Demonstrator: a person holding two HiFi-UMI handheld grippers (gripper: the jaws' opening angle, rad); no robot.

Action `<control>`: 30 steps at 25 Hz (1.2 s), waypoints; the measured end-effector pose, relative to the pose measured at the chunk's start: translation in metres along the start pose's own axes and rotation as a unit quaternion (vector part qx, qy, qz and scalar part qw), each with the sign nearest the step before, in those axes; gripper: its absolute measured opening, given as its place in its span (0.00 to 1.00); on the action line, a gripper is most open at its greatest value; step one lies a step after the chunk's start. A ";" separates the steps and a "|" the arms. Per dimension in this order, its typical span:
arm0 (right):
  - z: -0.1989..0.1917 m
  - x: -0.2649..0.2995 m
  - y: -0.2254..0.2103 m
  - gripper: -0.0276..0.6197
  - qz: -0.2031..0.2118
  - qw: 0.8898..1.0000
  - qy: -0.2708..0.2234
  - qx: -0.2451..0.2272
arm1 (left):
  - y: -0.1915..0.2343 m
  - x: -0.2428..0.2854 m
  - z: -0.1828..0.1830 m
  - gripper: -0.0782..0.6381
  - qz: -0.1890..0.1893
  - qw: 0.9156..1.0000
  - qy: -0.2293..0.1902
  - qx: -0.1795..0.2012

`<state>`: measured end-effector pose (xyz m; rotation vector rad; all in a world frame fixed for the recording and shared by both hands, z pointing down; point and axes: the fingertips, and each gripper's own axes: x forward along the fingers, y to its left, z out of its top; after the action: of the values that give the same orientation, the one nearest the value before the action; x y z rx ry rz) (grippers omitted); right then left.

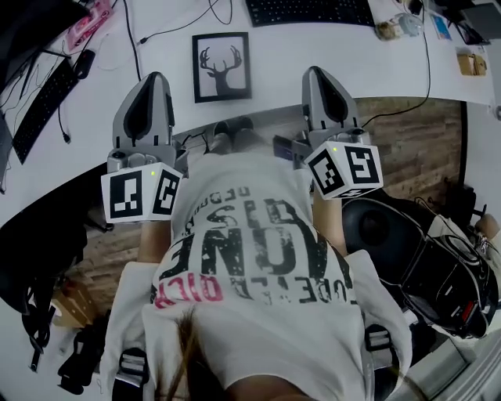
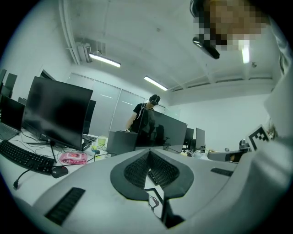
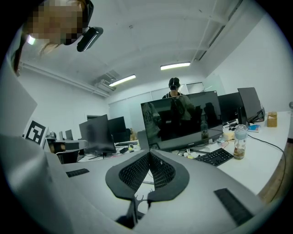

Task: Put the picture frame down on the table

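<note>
The picture frame (image 1: 221,66), black-edged with a deer-head silhouette on white, lies flat on the white table (image 1: 282,59) between my two grippers. My left gripper (image 1: 154,82) is just left of it at the table's near edge, shut and empty. My right gripper (image 1: 318,76) is to the frame's right, also shut and empty. Neither touches the frame. In the left gripper view the jaws (image 2: 149,153) meet at their tips, and a bit of the frame (image 2: 154,201) shows below them. The right gripper view shows the same: closed jaws (image 3: 149,154) above the antler print (image 3: 139,199).
A black keyboard (image 1: 309,11) lies at the far edge, another keyboard (image 1: 47,98) and a pink item (image 1: 88,23) at the left. Cables (image 1: 133,39) cross the table. A bottle (image 3: 238,142) and monitors (image 3: 181,119) stand behind; a person (image 2: 145,114) stands beyond a monitor.
</note>
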<state>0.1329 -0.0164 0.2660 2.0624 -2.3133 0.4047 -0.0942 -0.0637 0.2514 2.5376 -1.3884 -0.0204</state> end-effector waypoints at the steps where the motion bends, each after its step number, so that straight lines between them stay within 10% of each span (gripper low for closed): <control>1: -0.001 -0.003 0.002 0.04 0.000 1.000 0.000 0.000 | -0.001 -0.002 -0.001 0.11 -0.002 1.000 0.000 -0.001; 30: -0.014 -0.092 -0.005 0.04 0.021 1.000 -0.008 -0.022 | -0.092 -0.049 -0.042 0.11 -0.056 0.998 0.029 0.002</control>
<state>0.1475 0.0754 0.2634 2.0085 -2.3548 0.3374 -0.0395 0.0332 0.2665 2.5948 -1.2242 0.0367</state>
